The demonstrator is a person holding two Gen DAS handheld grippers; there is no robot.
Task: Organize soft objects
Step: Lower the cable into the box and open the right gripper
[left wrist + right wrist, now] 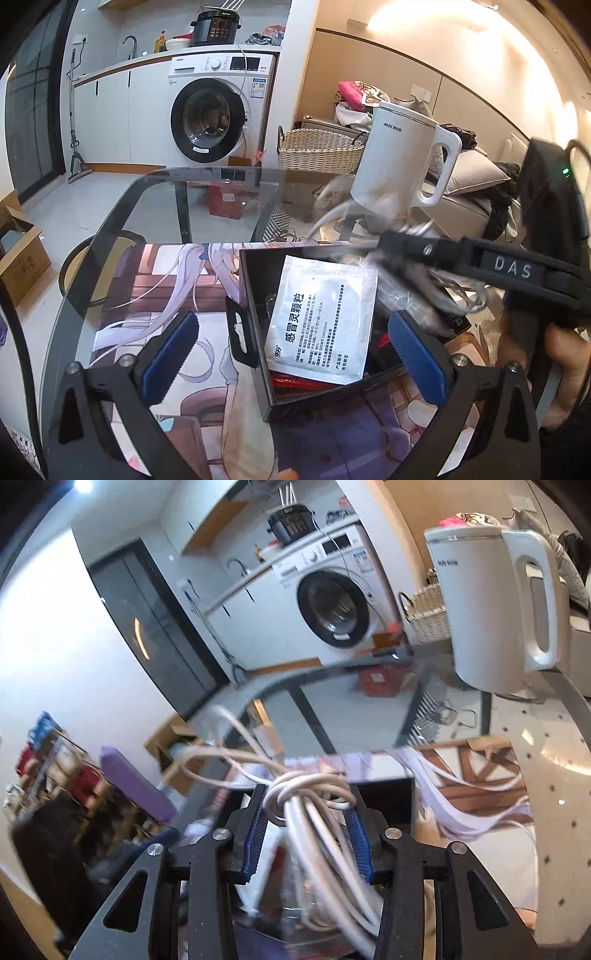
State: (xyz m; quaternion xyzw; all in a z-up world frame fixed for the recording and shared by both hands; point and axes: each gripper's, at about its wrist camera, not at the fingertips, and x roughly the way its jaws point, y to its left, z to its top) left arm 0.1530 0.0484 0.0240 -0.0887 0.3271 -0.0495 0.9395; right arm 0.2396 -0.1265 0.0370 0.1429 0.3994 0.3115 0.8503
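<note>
- Blue pads of the right gripper (306, 830) clench a knotted white cable bundle (314, 794), carried over the black box (258, 314).
- Left gripper (291, 339) hangs released at the box's six o'clock.
- Lower the bundle until every loop clears the rim beside the white sachet (321, 317), then let go.

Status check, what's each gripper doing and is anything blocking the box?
Right gripper shut on white cable bundle. Left gripper open over black box. White sachet already lying in box.

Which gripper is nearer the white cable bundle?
Right. The right gripper is clamped on the white cable bundle; the left gripper sits open over the black box, beside it.
</note>
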